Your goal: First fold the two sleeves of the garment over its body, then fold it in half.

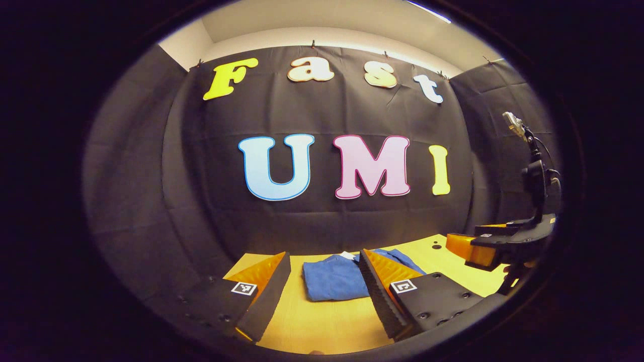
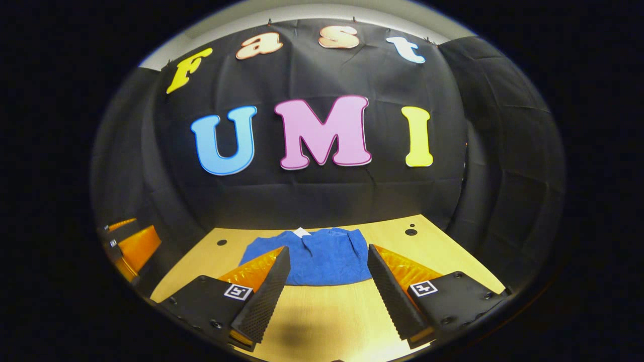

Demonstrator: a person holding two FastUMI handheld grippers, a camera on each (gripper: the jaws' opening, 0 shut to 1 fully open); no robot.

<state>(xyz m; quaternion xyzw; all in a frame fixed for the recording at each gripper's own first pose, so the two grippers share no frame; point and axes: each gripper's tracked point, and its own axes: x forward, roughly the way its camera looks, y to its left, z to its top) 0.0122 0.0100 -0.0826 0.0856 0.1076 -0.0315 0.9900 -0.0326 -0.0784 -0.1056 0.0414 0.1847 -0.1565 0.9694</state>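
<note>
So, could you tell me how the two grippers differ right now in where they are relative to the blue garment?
The left gripper sits to the garment's left, so the cloth lies toward its right finger; the right gripper faces it squarely, cloth centred between its fingers. Both are open, above the wooden table, touching nothing.

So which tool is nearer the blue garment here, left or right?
Hard to call; if either, the left. The left tool and the right tool both hang open over the wooden table, short of the folded blue garment, touching nothing.
</note>
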